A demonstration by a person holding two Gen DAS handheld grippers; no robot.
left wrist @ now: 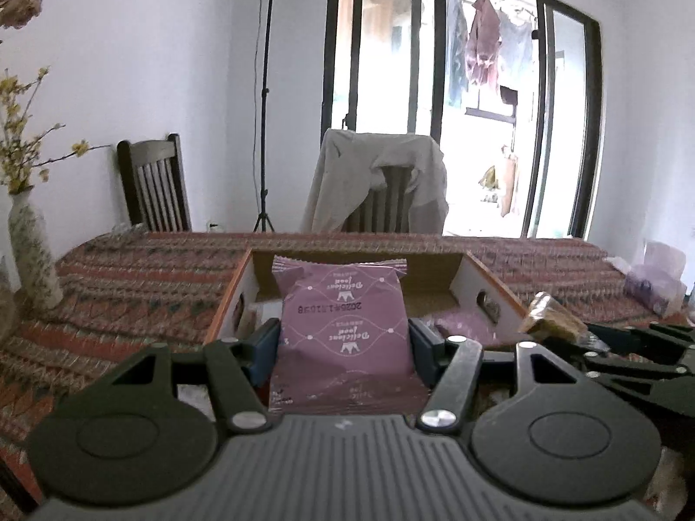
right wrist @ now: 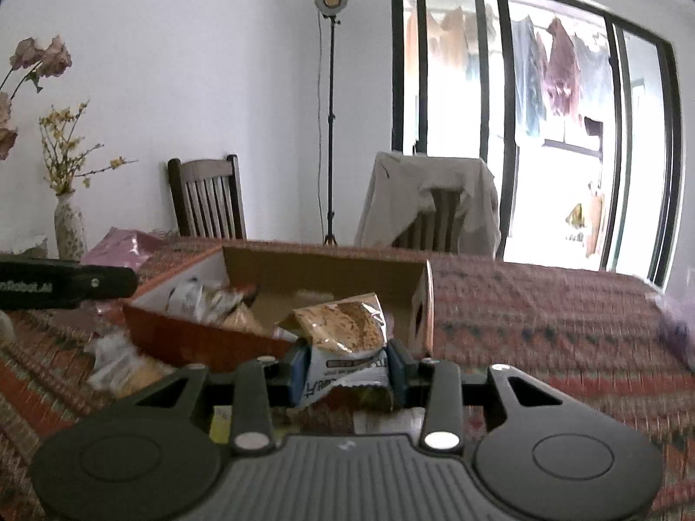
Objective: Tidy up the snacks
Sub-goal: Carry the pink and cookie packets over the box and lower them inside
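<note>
Notably, the left gripper [left wrist: 343, 347] was clenched on a flat mauve foil snack packet with white printing [left wrist: 343, 325], its blue pads pressing the packet's two side edges, with the packet held upright in front of the open cardboard box with white inner walls [left wrist: 473, 280]. The right gripper [right wrist: 347, 369] was grasping a crinkled clear-and-white packet of brown snack [right wrist: 343, 334] by its lower seam, just short of the box's near corner. Several packets already lay inside the box [right wrist: 208, 299]; another lay loose on the red patterned tablecloth [right wrist: 126, 369].

Risks, as judged: the mauve packet, pinched only at its edges, could buckle and slip free. The right packet's top-heavy bulk could swing and snag the box wall. Both grippers converging on one box could collide.
</note>
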